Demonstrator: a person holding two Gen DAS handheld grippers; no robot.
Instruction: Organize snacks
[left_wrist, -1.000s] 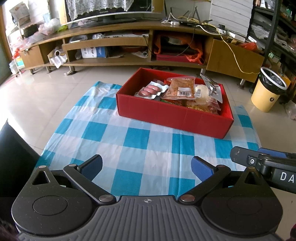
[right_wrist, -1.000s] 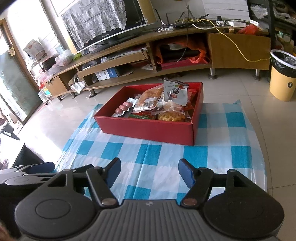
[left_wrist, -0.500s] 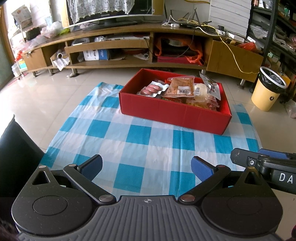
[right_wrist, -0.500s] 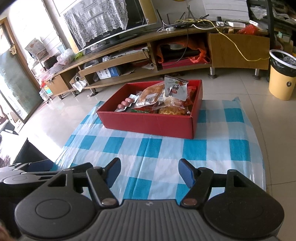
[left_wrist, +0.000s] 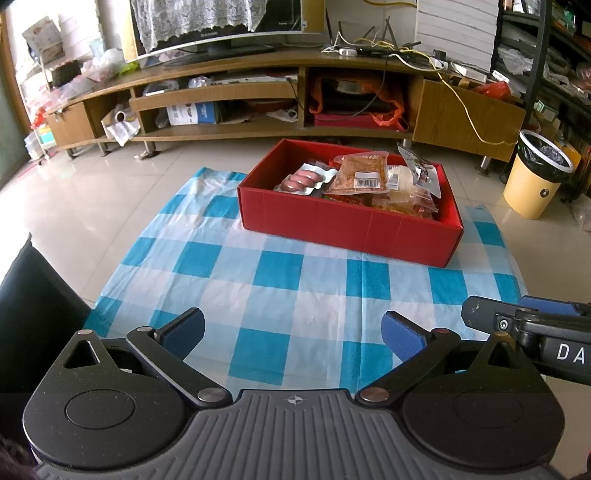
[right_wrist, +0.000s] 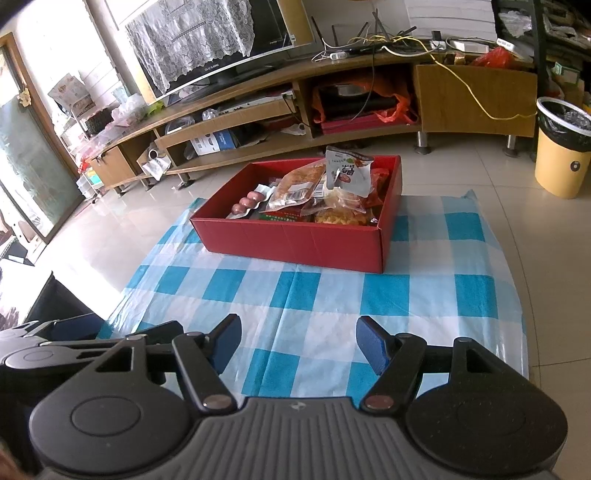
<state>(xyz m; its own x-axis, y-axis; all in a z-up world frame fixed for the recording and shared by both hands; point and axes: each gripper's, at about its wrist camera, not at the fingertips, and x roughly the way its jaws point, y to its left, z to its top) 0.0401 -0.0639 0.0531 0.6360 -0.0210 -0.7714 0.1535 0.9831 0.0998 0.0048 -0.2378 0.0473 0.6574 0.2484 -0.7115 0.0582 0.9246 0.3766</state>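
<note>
A red box (left_wrist: 347, 230) stands on the far part of a blue and white checked cloth (left_wrist: 295, 291) on the floor. It holds several snack packs: a sausage pack (left_wrist: 304, 180), an orange pack (left_wrist: 360, 175) and a silver pouch (left_wrist: 419, 170) standing upright. The box also shows in the right wrist view (right_wrist: 295, 240), with the silver pouch (right_wrist: 349, 173). My left gripper (left_wrist: 291, 334) is open and empty above the near cloth. My right gripper (right_wrist: 299, 341) is open and empty, to the right of the left one.
A long wooden TV stand (left_wrist: 258, 103) with cluttered shelves runs along the back wall. A yellow bin (left_wrist: 537, 177) stands on the tiled floor at the right. A dark object (left_wrist: 29, 306) lies by the cloth's near left edge.
Both grippers have drawn back from the red box, which now looks smaller and farther. Both stay open. The snacks in the box have not moved.
</note>
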